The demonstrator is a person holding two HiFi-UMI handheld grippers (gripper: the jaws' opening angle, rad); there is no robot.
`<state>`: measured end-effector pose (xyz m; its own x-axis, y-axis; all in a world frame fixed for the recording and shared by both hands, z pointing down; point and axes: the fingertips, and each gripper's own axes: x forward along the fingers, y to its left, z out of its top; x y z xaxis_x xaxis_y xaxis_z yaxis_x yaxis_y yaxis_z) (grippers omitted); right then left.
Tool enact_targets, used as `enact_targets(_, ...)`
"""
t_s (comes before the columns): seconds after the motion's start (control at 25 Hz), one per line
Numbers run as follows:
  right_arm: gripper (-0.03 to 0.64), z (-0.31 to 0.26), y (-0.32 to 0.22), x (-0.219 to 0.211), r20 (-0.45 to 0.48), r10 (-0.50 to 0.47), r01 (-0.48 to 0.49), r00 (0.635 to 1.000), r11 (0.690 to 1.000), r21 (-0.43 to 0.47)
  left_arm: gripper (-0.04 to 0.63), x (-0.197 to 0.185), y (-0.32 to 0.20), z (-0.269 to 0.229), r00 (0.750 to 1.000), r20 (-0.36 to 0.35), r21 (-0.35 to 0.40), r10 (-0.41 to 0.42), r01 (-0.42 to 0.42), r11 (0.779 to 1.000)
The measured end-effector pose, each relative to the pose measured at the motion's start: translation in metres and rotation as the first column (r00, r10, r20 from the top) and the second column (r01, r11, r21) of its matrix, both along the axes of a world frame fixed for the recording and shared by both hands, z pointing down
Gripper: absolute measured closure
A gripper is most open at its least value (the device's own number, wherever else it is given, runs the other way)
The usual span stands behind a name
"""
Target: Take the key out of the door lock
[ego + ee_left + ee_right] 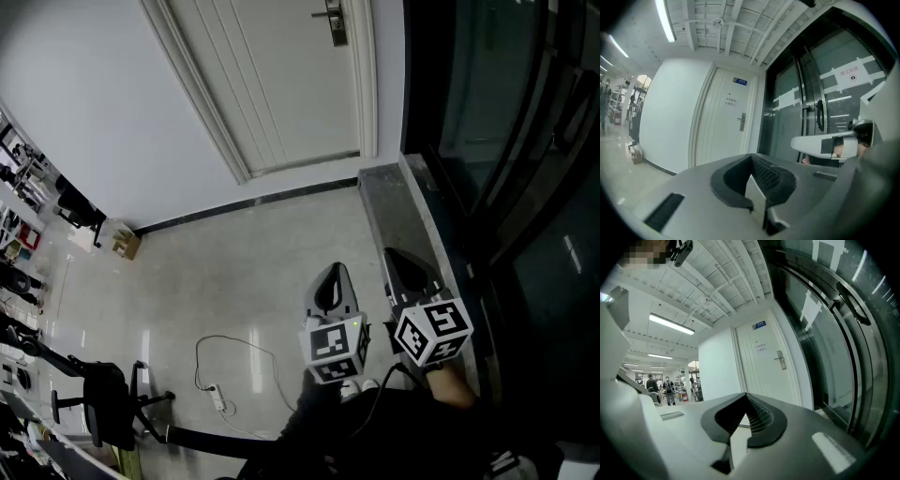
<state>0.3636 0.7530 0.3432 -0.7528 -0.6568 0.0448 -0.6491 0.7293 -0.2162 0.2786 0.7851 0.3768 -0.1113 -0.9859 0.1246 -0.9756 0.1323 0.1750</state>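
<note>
- Task judged not yet begun: no contact with the door [281,84], with the approach, the grip and the pull all left to do.
- Left gripper [330,281]: jaws pressed together, nothing between them.
- Right gripper [405,267]: jaws likewise closed on each other, empty.
- Door lock [333,23]: well ahead of both grippers, far beyond their tips, set at the door's right edge.
- Key: too small to make out from here in any view; presumed to sit in the lock, though not confirmed.
- Count near the task: two grippers, one white door, one lock plate with one lever handle, one small blue sign above it.
- Just right of the right gripper: a dark glass wall [497,141] running forward to the door frame.
- Left of the left gripper, on the pale floor: one white cable [225,366] nearby, then one black office chair [98,398] farther out.
</note>
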Motion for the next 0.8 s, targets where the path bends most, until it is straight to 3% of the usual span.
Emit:
enact_targets(0.44,0.617,0.002,0.005,-0.013,-0.005,-0.005,0.005,1.000,1.000,0.002,0.595,-0.012,0.005,0.002,1.000,-0.020,0.001,0.000,0.000,1.000)
enact_targets(0.8,0.615,0.009,0.008,-0.027,0.045,-0.003,0.005,0.999,1.000,-0.029,0.595,-0.034,0.014,0.014,0.998,-0.061,-0.021,-0.003,0.002,1.000)
